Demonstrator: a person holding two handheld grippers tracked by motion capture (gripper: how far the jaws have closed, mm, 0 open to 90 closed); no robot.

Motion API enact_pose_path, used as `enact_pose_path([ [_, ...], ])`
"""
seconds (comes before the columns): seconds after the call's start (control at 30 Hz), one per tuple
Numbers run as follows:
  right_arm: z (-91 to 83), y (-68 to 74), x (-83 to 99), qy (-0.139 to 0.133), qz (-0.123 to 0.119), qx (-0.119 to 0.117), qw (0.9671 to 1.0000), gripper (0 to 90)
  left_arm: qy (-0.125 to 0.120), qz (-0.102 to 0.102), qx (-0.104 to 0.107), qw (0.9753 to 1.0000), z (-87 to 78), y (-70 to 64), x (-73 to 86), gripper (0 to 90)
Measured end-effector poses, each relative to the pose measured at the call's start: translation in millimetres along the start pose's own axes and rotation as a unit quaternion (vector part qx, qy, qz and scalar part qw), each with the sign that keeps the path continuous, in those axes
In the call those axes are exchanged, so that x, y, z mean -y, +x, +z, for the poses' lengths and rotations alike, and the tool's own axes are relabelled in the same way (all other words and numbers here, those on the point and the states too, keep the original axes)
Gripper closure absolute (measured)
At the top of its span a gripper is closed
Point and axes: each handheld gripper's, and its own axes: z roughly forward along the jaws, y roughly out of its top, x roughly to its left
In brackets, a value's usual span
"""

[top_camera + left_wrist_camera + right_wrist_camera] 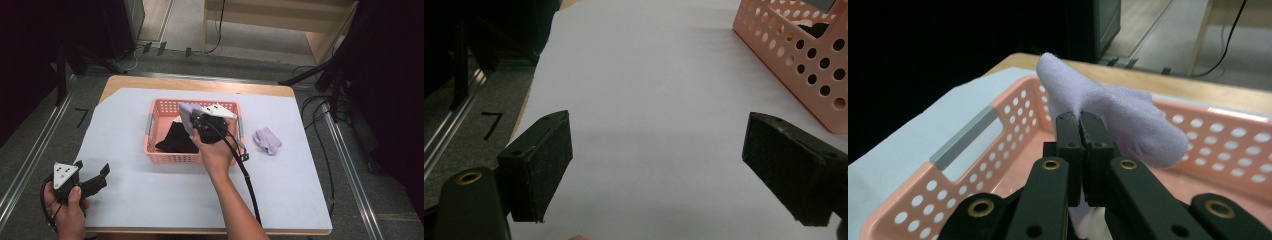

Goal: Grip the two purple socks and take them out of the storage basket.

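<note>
While the right gripper (197,121) hangs over the pink basket (165,156), its jaws are pressed together on a lavender sock (1108,112), pinching a fold of the fabric so that the sock stands raised above the basket interior; the right hand (216,152) reaches in over the basket's near wall; the gripper's black cable (247,180) trails back along the forearm toward the table's near edge.
Black garment (176,139): lying inside the basket, on its floor, left of the right gripper.
Second lavender sock (267,140): crumpled on the white sheet (150,195), right of the basket and apart from it.
Left gripper (92,181): well to the left of the basket and nearer the person, held by the left hand (67,210) at the sheet's near-left corner; jaws spread wide, nothing between them, bare white sheet showing in the gap; the basket's perforated corner (809,60) appears beyond its right-hand pad (781,167) in the left gripper view.
Basket: standing on the white sheet, which covers a wooden table (200,85).
</note>
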Motion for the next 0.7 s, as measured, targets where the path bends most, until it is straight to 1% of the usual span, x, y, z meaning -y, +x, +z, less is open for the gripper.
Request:
enact_pose_path([
  [0.03,-2.6,-1.0,-1.2,-0.014,-0.006,0.003,0.9999,89.0,0.000,0.000,0.000,1.0000,-0.1,0.1,0.0,13.8],
  [0.1,-4.6,-2.3,-2.2,-0.030,-0.009,0.005,0.9995,88.9,0.000,0.000,0.000,1.0000,-0.1,0.1,0.0,13.8],
  [0.17,-7.0,-3.4,-3.1,-0.046,-0.015,0.002,0.9988,88.8,0.000,0.000,0.000,1.0000,-0.3,0.1,0.0,13.8],
  [0.2,-8.2,-4.1,-3.5,-0.052,-0.019,0.004,0.9985,88.8,0.000,0.000,0.000,1.0000,-0.4,0.2,0.0,13.9],
  [0.27,-9.2,-4.3,-4.0,-0.057,-0.020,0.007,0.9981,88.8,0.000,0.000,0.000,1.0000,-0.4,0.4,0.0,13.9],
  [0.3,-11.9,-6.2,-5.0,-0.068,-0.024,0.009,0.9973,88.8,0.000,0.000,-0.001,1.0000,-0.4,0.3,0.1,13.8],
  [0.33,-11.9,-6.2,-5.0,-0.068,-0.024,0.009,0.9973,88.8,0.000,0.000,-0.001,1.0000,-0.4,0.3,0.1,13.8],
  [0.4,-16.7,-9.9,-6.6,-0.086,-0.022,0.015,0.9959,88.9,0.000,0.000,-0.001,1.0000,-0.6,0.2,0.0,13.8],
  [0.43,-18.4,-11.5,-7.1,-0.092,-0.022,0.017,0.9954,88.8,0.001,0.000,-0.001,1.0000,-0.6,0.2,0.0,13.9],
  [0.47,-18.4,-11.5,-7.1,-0.092,-0.022,0.017,0.9954,88.8,0.001,0.000,-0.001,1.0000,-0.6,0.2,0.0,13.8],
  [0.5,-21.3,-14.6,-8.0,-0.103,-0.023,0.020,0.9943,88.8,-0.001,0.000,-0.001,1.0000,-0.4,0.1,0.1,13.9],
  [0.57,-22.7,-15.4,-8.4,-0.106,-0.021,0.021,0.9940,88.8,-0.001,0.000,-0.001,1.0000,-0.4,0.0,0.2,13.8],
  [0.6,-25.5,-18.1,-9.2,-0.113,-0.024,0.027,0.9929,88.8,-0.001,0.000,-0.001,1.0000,-0.4,0.0,0.2,13.9],
  [0.67,-26.6,-19.3,-9.6,-0.118,-0.026,0.028,0.9922,88.8,-0.001,0.000,-0.001,1.0000,-0.3,0.0,0.2,13.8],
  [0.7,-29.2,-21.5,-10.4,-0.125,-0.027,0.031,0.9914,88.8,-0.001,0.000,-0.002,1.0000,-0.3,-0.1,0.1,13.8],
])
